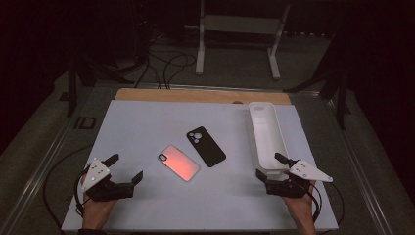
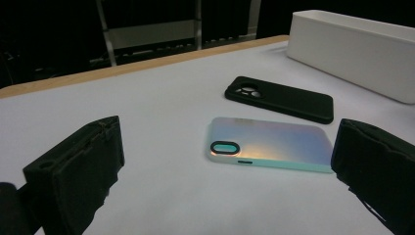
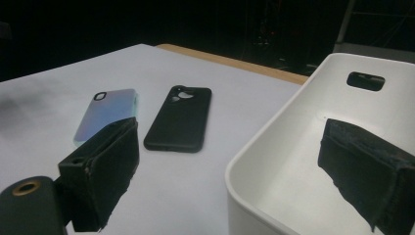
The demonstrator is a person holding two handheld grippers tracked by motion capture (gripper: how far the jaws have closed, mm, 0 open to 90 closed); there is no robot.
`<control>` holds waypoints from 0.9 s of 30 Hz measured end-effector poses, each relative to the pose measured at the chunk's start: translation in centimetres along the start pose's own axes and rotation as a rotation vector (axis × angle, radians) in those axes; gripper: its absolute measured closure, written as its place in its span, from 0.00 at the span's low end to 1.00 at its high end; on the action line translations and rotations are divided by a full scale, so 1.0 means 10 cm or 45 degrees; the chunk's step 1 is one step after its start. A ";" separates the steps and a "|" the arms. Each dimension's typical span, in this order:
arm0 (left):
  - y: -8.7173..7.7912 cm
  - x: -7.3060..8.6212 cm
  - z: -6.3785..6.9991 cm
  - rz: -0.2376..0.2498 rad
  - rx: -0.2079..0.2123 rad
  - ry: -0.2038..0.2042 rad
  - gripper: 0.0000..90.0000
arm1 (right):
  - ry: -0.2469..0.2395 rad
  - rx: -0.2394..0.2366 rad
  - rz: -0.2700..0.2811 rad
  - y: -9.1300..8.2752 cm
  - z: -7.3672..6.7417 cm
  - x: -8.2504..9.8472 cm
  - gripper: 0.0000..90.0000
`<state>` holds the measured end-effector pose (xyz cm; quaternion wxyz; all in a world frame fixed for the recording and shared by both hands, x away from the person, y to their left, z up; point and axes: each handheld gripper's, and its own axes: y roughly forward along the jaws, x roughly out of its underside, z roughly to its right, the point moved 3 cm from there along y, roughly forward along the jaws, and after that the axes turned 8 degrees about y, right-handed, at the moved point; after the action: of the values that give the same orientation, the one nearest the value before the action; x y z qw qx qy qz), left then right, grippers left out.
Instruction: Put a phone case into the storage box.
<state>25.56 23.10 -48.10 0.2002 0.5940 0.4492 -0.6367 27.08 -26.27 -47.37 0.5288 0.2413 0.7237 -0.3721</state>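
Nothing moved yet, I reckon. Iridescent phone case [image 1: 178, 162] and black phone case [image 1: 206, 146] lie mid-worktop, white bin [image 1: 266, 139] empty. My left tool [image 1: 126, 169] & right tool [image 1: 271, 167] both gape apart (holding nothing); all packing left.

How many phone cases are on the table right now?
2. The iridescent phone case lies near the middle of the white table; the black phone case lies just right of it, toward the white bin. None visible inside the bin.
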 end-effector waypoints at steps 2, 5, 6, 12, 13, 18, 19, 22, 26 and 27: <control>0.01 0.00 0.01 -0.003 0.002 0.003 0.00 | 0.007 -0.004 -0.004 0.00 -0.01 -0.03 0.09; 0.02 0.01 0.01 -0.009 0.001 0.009 0.00 | 0.006 -0.003 -0.022 0.02 -0.02 -0.08 0.09; 0.02 0.01 0.02 -0.009 -0.002 0.008 0.00 | 0.005 -0.004 -0.027 0.02 -0.03 -0.10 0.09; 0.01 0.01 0.01 -0.004 -0.011 0.007 0.00 | -0.032 -0.033 -0.041 0.10 -0.10 -0.21 0.09; 0.01 0.01 0.01 -0.004 -0.012 0.006 0.00 | -0.047 -0.035 -0.037 0.12 -0.11 -0.23 0.09; 0.01 0.01 0.01 -0.005 -0.012 0.004 0.00 | -0.040 -0.067 -0.063 0.20 -0.13 -0.31 0.09; 0.01 0.01 0.01 -0.005 -0.013 0.005 0.00 | -0.042 -0.072 -0.069 0.22 -0.14 -0.31 0.09; 0.01 0.01 0.01 -0.006 -0.013 0.006 0.00 | -0.048 -0.081 -0.089 0.28 -0.17 -0.33 0.09; 0.01 0.01 0.01 -0.007 -0.015 0.007 0.00 | -0.058 -0.090 -0.115 0.37 -0.20 -0.34 0.09; 0.01 0.01 0.01 -0.006 -0.015 0.008 0.00 | -0.059 -0.088 -0.121 0.39 -0.21 -0.35 0.09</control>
<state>25.52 23.03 -48.26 0.2007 0.5936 0.4550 -0.6327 29.86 -22.10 -44.83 0.5353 0.1795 0.7342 -0.3770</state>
